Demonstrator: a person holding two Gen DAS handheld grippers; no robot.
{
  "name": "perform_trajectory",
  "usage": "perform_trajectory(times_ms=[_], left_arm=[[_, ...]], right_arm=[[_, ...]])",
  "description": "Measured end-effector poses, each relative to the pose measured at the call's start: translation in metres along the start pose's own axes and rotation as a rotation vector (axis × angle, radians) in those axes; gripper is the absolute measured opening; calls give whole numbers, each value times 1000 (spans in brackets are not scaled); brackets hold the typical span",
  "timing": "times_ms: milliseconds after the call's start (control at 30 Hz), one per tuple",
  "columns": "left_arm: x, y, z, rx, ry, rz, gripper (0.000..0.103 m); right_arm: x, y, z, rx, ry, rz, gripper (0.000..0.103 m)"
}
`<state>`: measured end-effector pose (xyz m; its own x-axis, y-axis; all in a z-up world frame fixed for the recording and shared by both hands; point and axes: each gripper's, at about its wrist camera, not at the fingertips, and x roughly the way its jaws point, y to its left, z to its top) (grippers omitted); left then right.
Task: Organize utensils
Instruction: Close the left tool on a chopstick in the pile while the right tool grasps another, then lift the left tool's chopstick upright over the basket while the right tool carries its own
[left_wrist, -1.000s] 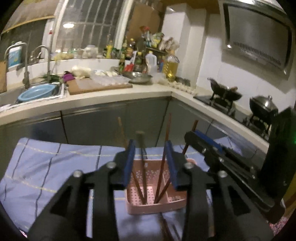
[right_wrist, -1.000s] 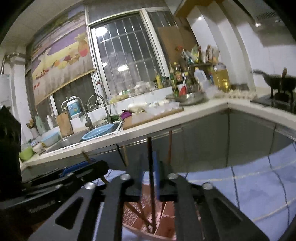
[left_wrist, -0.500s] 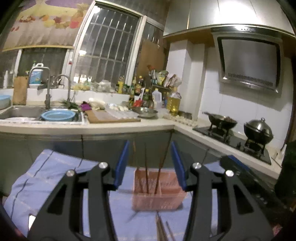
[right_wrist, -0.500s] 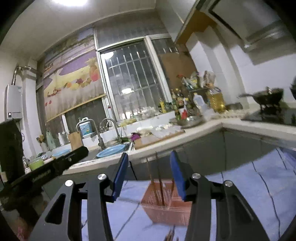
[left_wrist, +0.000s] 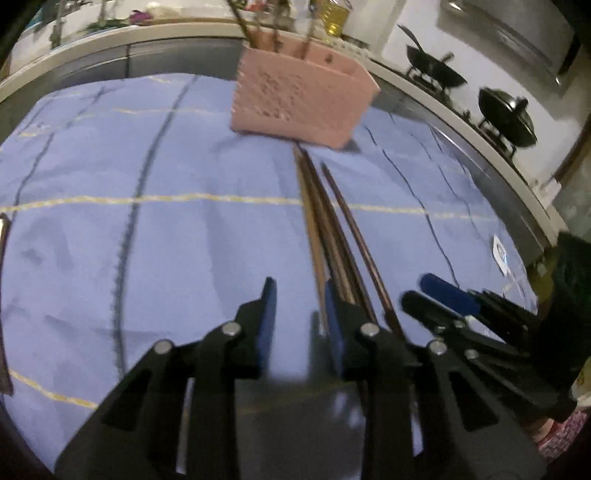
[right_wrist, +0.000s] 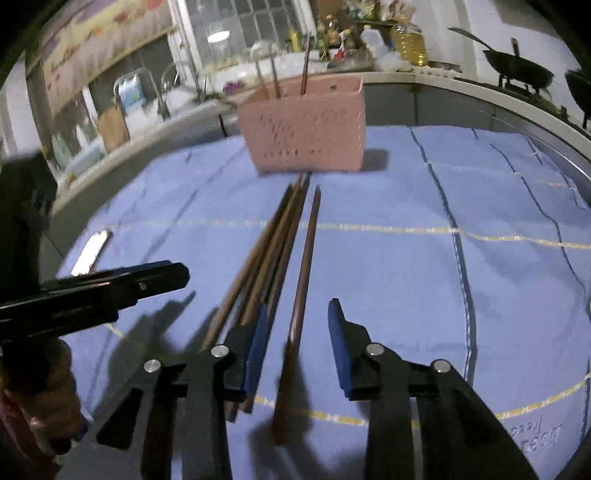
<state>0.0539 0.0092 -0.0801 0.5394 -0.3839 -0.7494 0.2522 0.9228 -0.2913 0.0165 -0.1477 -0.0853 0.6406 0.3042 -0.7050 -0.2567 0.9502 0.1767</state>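
Right wrist view: single chopstick (right_wrist: 301, 291) lying between the jaws of the right gripper (right_wrist: 297, 350), set apart from the bundle (right_wrist: 258, 273) beside it. Both on the blue cloth (right_wrist: 388, 266), tips toward the pink basket (right_wrist: 303, 129), well apart from it. Likely risk: closing off-centre, rolling the stick away or catching a bundle stick too. Jaws just been closing, moderately open, pads not yet pressing. Left gripper (left_wrist: 299, 321) likewise narrowing, nothing clamped, beside the bundle's left edge.

chopstick ends (left_wrist: 334, 258): near ends hidden behind the gripper finger, bottom centre
countertop clutter (right_wrist: 332, 40): top of frame, way too blurry to name
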Motion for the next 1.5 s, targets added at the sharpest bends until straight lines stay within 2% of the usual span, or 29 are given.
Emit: perform_trajectory(times_ms=[167, 233, 333, 467, 567, 633, 667, 700, 733, 867, 1000, 1133, 1333, 1500], left_arm=[[16, -16, -4, 48, 30, 29, 25], [23, -17, -5, 56, 51, 37, 25], [30, -21, -7, 85, 44, 97, 25], [30, -21, -6, 102, 38, 122, 25], [35, -27, -3, 130, 30, 168, 25], [39, -31, -2, 155, 15, 209, 18], [41, -31, -1, 159, 12, 219, 10], [41, -30, -1, 160, 10, 223, 7], [40, -27, 0, 150, 12, 209, 7], [30, -14, -4, 135, 23, 193, 7], [9, -1, -26, 149, 37, 187, 8], [-3, 6, -40, 159, 67, 165, 9], [17, 6, -7, 147, 91, 177, 10], [50, 0, 38, 179, 92, 204, 10]], right_arm=[[15, 8, -13, -58, 81, -42, 28], [16, 7, -15, -75, 71, -69, 27], [11, -5, -17, -43, 56, -110, 27], [8, -13, -17, -8, 55, -101, 27], [10, -6, -18, -48, 51, -99, 27], [11, -5, -19, -62, 44, -102, 23], [13, -7, -17, -55, 42, -103, 15], [13, -11, -16, -38, 40, -100, 10], [12, -18, -15, -12, 40, -101, 9], [7, -34, -15, 36, 45, -113, 7], [-5, -45, -25, 63, 55, -108, 7], [-14, -56, -34, 118, 68, -49, 8], [-1, -59, -12, 139, 104, -15, 10], [32, -55, 34, 88, 122, -16, 11]])
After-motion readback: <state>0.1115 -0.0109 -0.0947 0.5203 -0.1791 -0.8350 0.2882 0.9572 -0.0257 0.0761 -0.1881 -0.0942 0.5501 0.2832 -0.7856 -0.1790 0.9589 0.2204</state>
